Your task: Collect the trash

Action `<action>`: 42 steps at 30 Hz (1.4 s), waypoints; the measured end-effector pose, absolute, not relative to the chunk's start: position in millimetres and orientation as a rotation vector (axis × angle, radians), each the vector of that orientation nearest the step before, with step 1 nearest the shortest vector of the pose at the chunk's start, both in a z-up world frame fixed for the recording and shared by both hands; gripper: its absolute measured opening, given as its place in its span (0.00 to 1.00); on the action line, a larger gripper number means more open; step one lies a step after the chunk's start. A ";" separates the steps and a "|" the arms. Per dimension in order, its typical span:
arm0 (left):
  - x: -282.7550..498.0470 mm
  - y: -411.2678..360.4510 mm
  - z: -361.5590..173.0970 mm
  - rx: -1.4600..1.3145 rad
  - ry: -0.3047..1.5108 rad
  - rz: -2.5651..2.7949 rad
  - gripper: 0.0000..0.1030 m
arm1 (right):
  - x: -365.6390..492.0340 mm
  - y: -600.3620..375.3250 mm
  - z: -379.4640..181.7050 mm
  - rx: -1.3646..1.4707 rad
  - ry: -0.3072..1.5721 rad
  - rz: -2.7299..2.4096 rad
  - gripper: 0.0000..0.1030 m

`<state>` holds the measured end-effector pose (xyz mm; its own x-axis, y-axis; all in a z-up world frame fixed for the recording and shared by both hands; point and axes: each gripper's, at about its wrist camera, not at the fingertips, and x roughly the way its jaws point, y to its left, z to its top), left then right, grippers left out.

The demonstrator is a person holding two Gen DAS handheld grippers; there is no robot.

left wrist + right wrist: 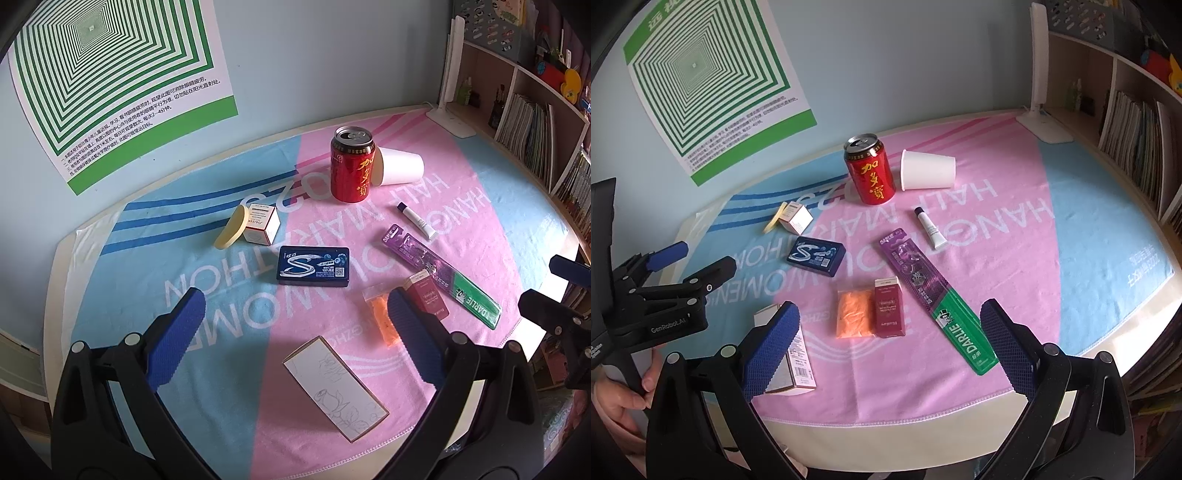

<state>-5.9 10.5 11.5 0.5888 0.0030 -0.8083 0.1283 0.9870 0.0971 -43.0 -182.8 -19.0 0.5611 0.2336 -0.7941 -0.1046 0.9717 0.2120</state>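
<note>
Trash lies on a pink and blue towel (461,221): an opened red can (351,166) (870,170), a white paper cup (400,166) (927,170) on its side, a blue gum box (314,266) (817,256), a small white box (261,225) (798,218), a white tube (417,220) (931,227), a Darlie toothbrush pack (443,275) (934,295), a red carton (430,295) (889,308), an orange bag (380,317) (854,313) and a white flower box (336,384) (790,354). My left gripper (295,325) (690,258) is open and empty above the towel's near side. My right gripper (888,336) is open and empty above the towel's front edge.
A yellow pad (231,230) leans on the small white box. A white desk lamp (450,92) stands at the back right. Bookshelves (535,122) line the right side. A green poster (110,74) hangs on the wall behind. The table's front edge (923,424) is near.
</note>
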 end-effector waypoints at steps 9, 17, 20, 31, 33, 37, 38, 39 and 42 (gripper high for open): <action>-4.2 11.4 10.4 0.151 0.941 -0.076 0.94 | -42.5 -181.8 -18.2 0.146 0.953 0.198 0.94; -5.7 11.0 9.8 0.153 0.942 -0.076 0.94 | -41.4 -183.3 -16.9 0.146 0.949 0.194 0.94; -6.1 10.7 9.4 0.159 0.942 -0.072 0.94 | -42.1 -184.6 -17.3 0.153 0.946 0.197 0.94; -8.6 10.4 9.7 0.160 0.940 -0.072 0.94 | -43.8 -186.2 -16.9 0.157 0.945 0.193 0.94; -8.9 10.1 9.6 0.159 0.941 -0.072 0.94 | -43.8 -186.1 -17.1 0.157 0.946 0.194 0.94; -9.9 11.3 9.0 0.145 0.946 -0.076 0.94 | -43.7 -185.5 -17.6 0.155 0.949 0.193 0.94; -9.4 10.9 8.4 0.147 0.947 -0.074 0.94 | -43.7 -185.2 -17.4 0.156 0.949 0.194 0.94; -9.1 11.0 8.1 0.148 0.948 -0.072 0.94 | -43.2 -184.9 -17.6 0.156 0.950 0.195 0.94; -8.2 11.0 6.8 0.146 0.955 -0.073 0.94 | -42.6 -183.7 -17.5 0.151 0.952 0.197 0.94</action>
<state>-8.2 11.0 6.8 0.5760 0.0027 -0.8175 0.1266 0.9876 0.0924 -42.6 -183.7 -17.5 0.5643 0.2333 -0.7919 -0.1004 0.9715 0.2146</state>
